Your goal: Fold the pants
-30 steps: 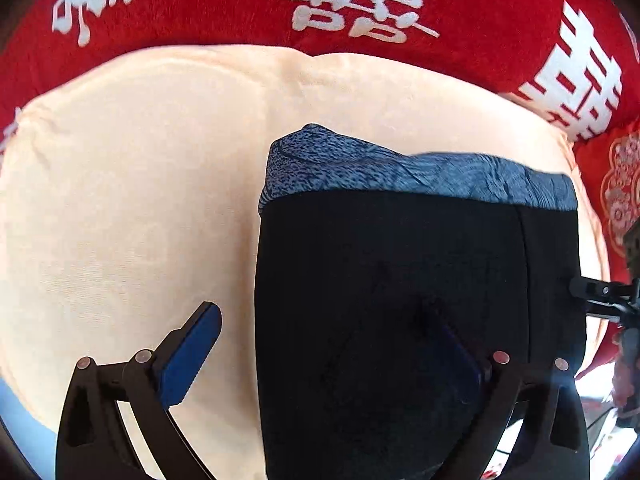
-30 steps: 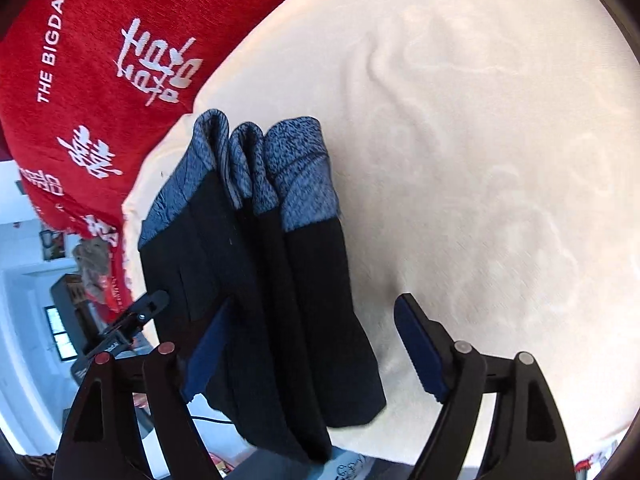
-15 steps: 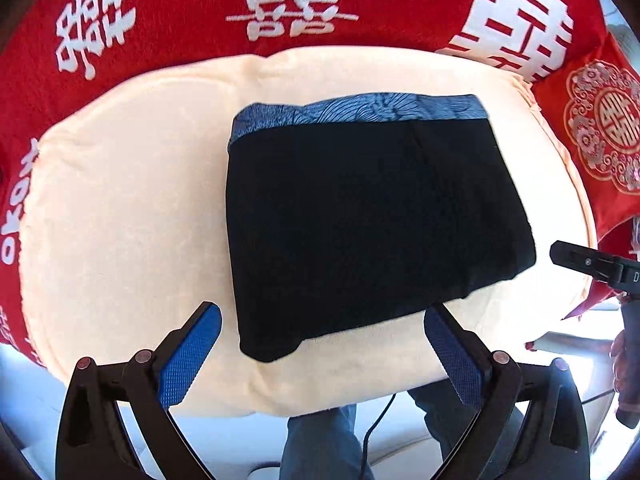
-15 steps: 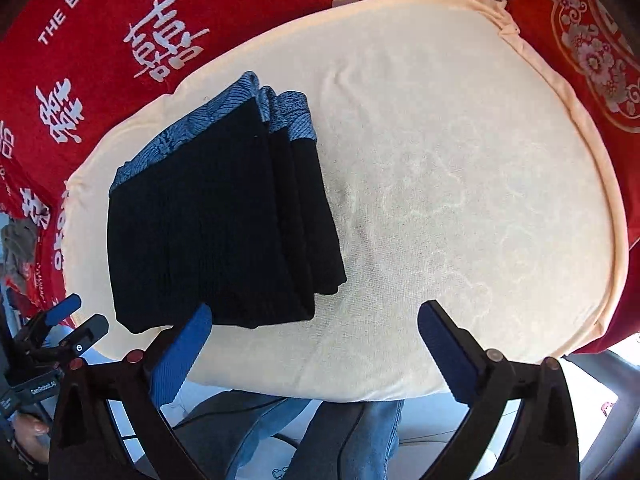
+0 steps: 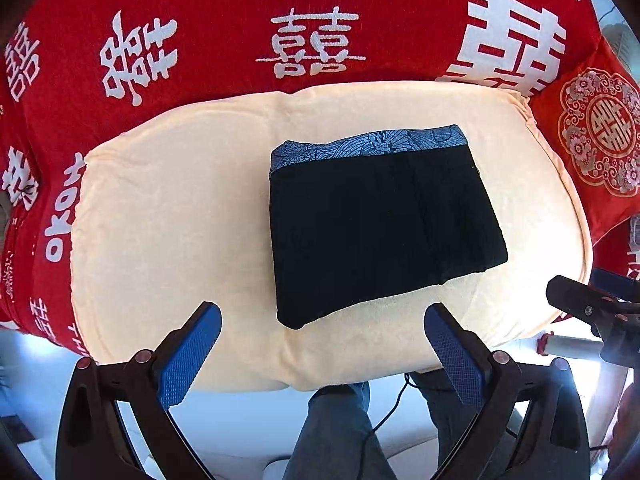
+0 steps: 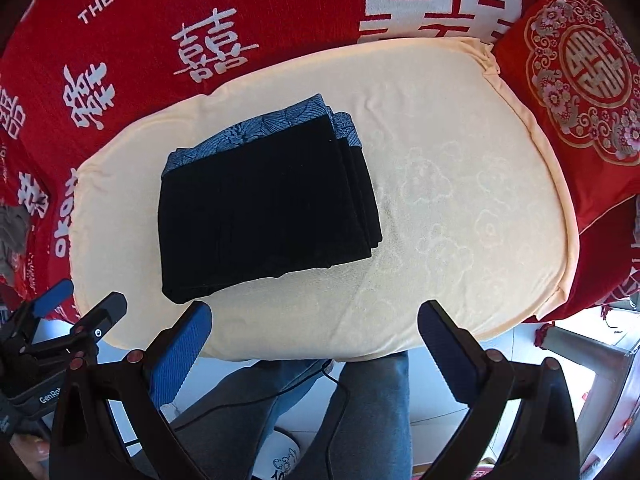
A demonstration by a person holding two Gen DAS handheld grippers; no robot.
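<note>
Both grippers have pulled up and back from the cloth: a second ago the black folded pants with the blue patterned waistband point(image 5: 380, 224) filled the lower half of each wrist view and lay between the jaws, and now the whole bundle shows small and clear of them. The right gripper point(image 6: 314, 348) has just been opening; nothing is between its blue-padded fingers point(image 6: 182, 356), which stand as wide as they go. The left gripper point(image 5: 320, 348) is spread just as wide and empty too.

The pants lie as a neat stacked rectangle on the cream padded cushion point(image 5: 168, 216), toward its middle, waistband edge turned to the red blanket with white characters point(image 5: 312, 44) behind. From the right side the layers show squared one on another. I would judge the folding done, with nothing left but to draw away, or at most a last smoothing.

Both tools point steeply down over the cushion's near edge, above the person's jean-clad legs point(image 6: 360, 408).
</note>
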